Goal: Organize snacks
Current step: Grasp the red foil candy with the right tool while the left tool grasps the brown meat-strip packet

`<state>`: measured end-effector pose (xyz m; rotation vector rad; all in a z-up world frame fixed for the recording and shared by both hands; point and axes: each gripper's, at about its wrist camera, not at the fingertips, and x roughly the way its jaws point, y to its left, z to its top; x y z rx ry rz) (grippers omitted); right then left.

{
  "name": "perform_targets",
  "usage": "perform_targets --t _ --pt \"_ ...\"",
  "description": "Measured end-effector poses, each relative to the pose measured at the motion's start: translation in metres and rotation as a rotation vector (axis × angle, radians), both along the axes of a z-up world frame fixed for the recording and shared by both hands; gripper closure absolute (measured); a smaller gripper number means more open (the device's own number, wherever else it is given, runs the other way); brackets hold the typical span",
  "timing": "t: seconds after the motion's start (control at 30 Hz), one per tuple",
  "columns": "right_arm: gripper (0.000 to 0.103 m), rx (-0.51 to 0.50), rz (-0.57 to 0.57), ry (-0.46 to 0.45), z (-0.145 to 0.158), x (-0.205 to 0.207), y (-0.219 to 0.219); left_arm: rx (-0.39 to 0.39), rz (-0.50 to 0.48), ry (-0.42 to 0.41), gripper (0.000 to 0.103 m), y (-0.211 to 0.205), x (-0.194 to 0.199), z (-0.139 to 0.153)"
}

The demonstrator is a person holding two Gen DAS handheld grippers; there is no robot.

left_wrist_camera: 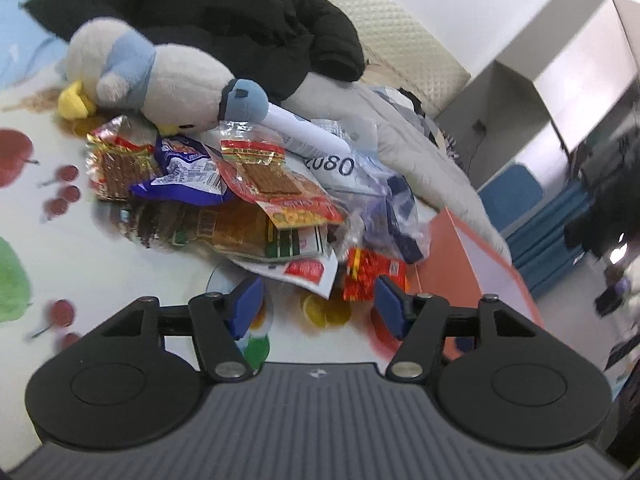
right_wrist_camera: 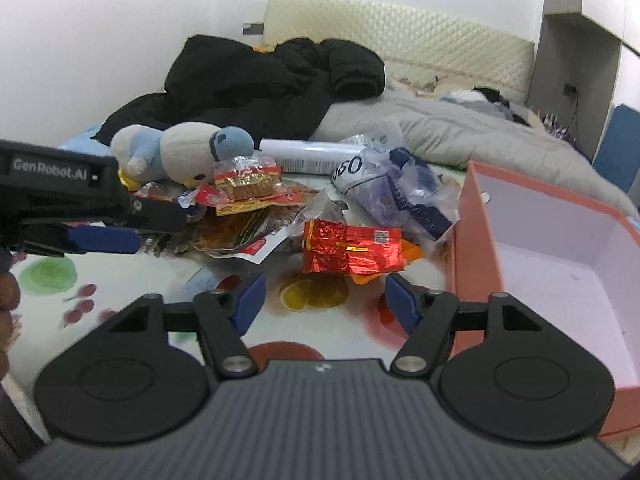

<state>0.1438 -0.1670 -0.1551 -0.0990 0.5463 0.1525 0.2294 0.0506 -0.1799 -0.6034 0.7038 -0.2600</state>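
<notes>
A heap of snack packets lies on a fruit-print sheet (left_wrist_camera: 60, 240). It holds a red foil packet (right_wrist_camera: 352, 250) (left_wrist_camera: 372, 274), a purple-blue packet (left_wrist_camera: 184, 172), red-and-gold packets with brown squares (left_wrist_camera: 272, 176) and a clear bag of blue items (right_wrist_camera: 404, 192). An open salmon-pink box (right_wrist_camera: 472, 240) (left_wrist_camera: 460, 248) stands to the right of the heap. My left gripper (left_wrist_camera: 318, 296) is open just short of the heap's near edge, with nothing between its pads. My right gripper (right_wrist_camera: 325, 286) is open in front of the red foil packet, beside the box. A blue finger (right_wrist_camera: 104, 240) of the left gripper shows at the left of the right wrist view.
A grey and blue plush toy (left_wrist_camera: 160, 76) (right_wrist_camera: 180, 148) rests against the far side of the heap. Behind it lie a black jacket (right_wrist_camera: 260, 80), a white tube (right_wrist_camera: 304, 156) and a grey duvet (right_wrist_camera: 460, 128). A padded headboard (right_wrist_camera: 400, 40) backs the bed.
</notes>
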Motion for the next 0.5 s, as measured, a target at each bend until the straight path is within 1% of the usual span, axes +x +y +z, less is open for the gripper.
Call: perform_targets --t 0.1,0.17,0.27,0.37,0.4,0.43,0.5 --pt "0.04 0.006 -0.004 0.019 -0.008 0.018 0.001 -0.09 0.015 0.018 0.041 0.006 0.023 -0.015" --pt "0.042 0.002 -0.004 0.028 -0.015 0.032 0.004 -0.126 0.023 0.029 0.044 0.009 0.035 -0.022" --pt "0.043 -0.007 -0.012 0.045 -0.023 0.051 0.008 -0.191 0.031 0.037 0.044 0.013 0.054 -0.035" --pt "0.043 -0.014 -0.017 0.058 -0.03 0.068 0.011 -0.221 0.046 0.052 0.045 0.014 0.071 -0.045" --pt "0.043 -0.016 -0.019 0.06 -0.032 0.073 0.012 -0.225 0.052 0.055 0.047 0.013 0.075 -0.048" --pt "0.043 -0.019 -0.021 0.062 -0.034 0.077 0.012 -0.225 0.059 0.058 0.053 0.014 0.079 -0.05" --pt "0.043 -0.026 -0.02 0.065 -0.038 0.084 0.015 -0.231 0.068 0.062 0.055 0.015 0.087 -0.056"
